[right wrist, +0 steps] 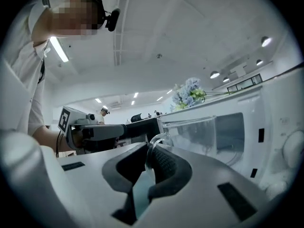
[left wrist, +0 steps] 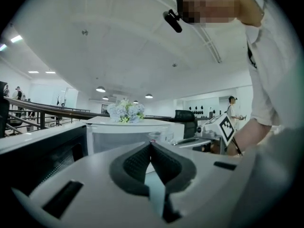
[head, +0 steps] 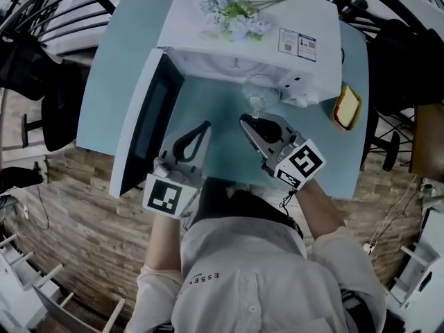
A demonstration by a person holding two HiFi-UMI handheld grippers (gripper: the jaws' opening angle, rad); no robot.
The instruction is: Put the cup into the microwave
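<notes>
Your right gripper (right wrist: pixel 151 152) has its pads closed on the handle of the clear cup (right wrist: pixel 192 129). The cup's body stands just past the fingertips, in front of the open microwave (head: pixel 187 30). Your left gripper (left wrist: pixel 150 145), jaws together on nothing, hangs beside the swung-out door (head: pixel 149 116).

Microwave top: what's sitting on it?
A bunch of pale flowers lies on the microwave top, and a printed label is stuck near one front corner. The surface beneath the blooms is covered.
</notes>
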